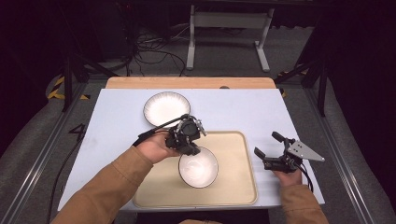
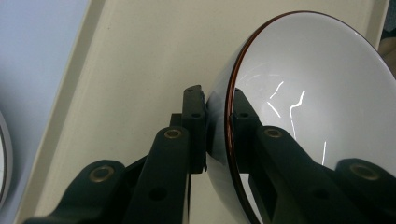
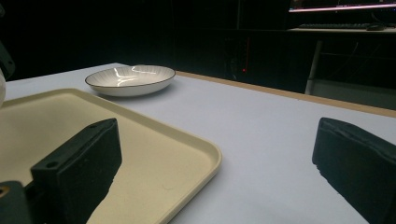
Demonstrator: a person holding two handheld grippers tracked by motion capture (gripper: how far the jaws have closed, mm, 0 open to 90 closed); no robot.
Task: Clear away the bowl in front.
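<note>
A white bowl (image 1: 198, 167) with a dark rim hangs over the cream tray (image 1: 233, 186), and my left gripper (image 1: 191, 148) is shut on its far-left rim. In the left gripper view one jaw sits outside the bowl (image 2: 317, 84) wall and the other inside, with the tray (image 2: 130, 70) beneath. A white ribbed plate (image 1: 166, 108) lies on the table beyond the tray, also seen as the plate (image 3: 130, 79) in the right gripper view. My right gripper (image 1: 270, 145) rests open at the tray's right edge, nothing between its jaws.
The tray lies on a pale blue-grey tabletop (image 1: 243, 112) with a wooden strip (image 1: 187, 82) along the far edge. Behind the table stand a white frame (image 1: 229, 28) and floor cables (image 1: 154, 51). The tray's corner (image 3: 205, 154) lies just left of my right gripper.
</note>
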